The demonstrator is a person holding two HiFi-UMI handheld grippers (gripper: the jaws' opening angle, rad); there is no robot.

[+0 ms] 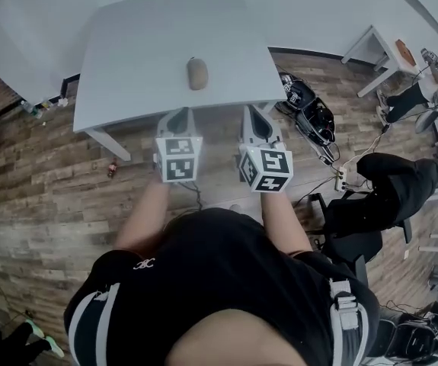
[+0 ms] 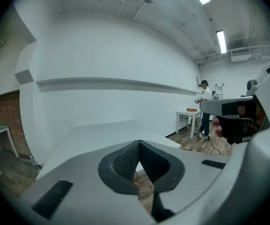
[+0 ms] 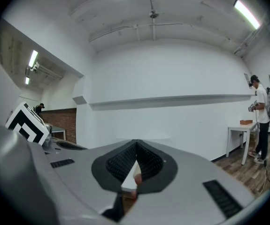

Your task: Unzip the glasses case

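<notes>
A white tabletop stands on a wood floor, and a tan glasses case lies on it, closed as far as I can see.

The left tool and the right tool hang side by side at the near edge of the tabletop, apart from the case. Each has its jaws pressed together with nothing in them. The job looks like it is just starting. Next, I think both tools must reach forward and open, one to hold the case steady and one to catch the zip pull, which is too small to see.
</notes>
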